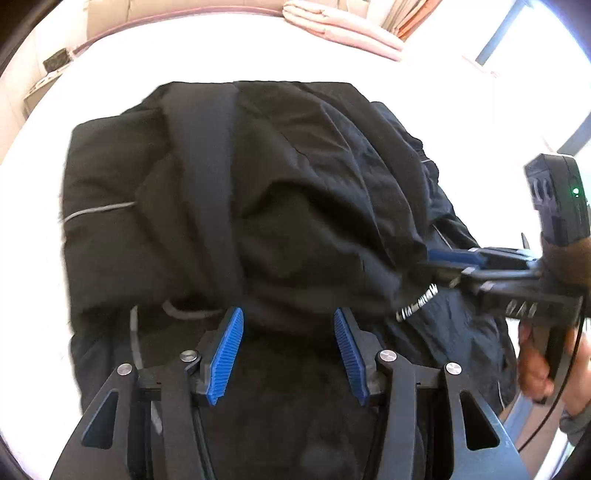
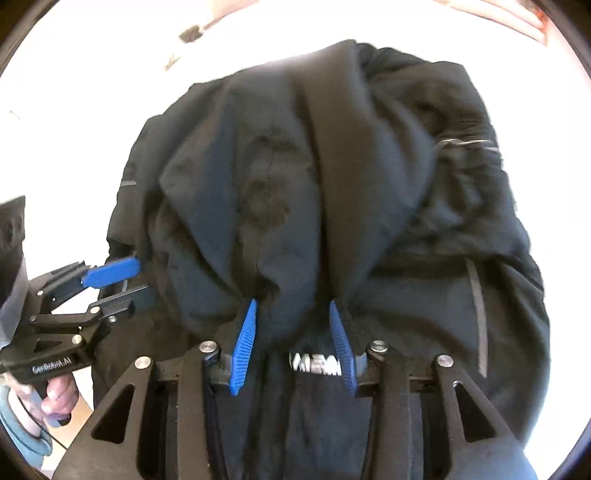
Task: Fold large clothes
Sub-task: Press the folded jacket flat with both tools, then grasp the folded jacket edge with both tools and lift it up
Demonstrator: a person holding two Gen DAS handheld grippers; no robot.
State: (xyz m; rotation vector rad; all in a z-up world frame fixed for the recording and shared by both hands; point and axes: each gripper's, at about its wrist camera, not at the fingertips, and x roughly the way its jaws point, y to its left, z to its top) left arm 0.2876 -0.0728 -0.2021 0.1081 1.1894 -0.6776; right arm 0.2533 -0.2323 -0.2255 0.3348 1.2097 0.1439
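A large black garment (image 1: 295, 177) with thin grey piping and white lettering (image 2: 316, 365) lies bunched on a white bed (image 1: 110, 74). My left gripper (image 1: 286, 321) has a thick fold of the dark cloth between its blue pads, and the creases run into them. My right gripper (image 2: 293, 306) pinches another bunched fold, with folds converging on both pads. From the left wrist view the right gripper (image 1: 443, 264) bites the garment's right edge. The right wrist view shows the left gripper (image 2: 136, 280) at the garment's left edge. The cloth hides the bed under it.
A folded pink blanket (image 1: 340, 29) lies at the far side of the bed. A small dark object (image 1: 55, 61) sits beyond the bed at far left. A hand (image 1: 535, 365) grips the right gripper's handle, and another hand (image 2: 55, 398) the left one's.
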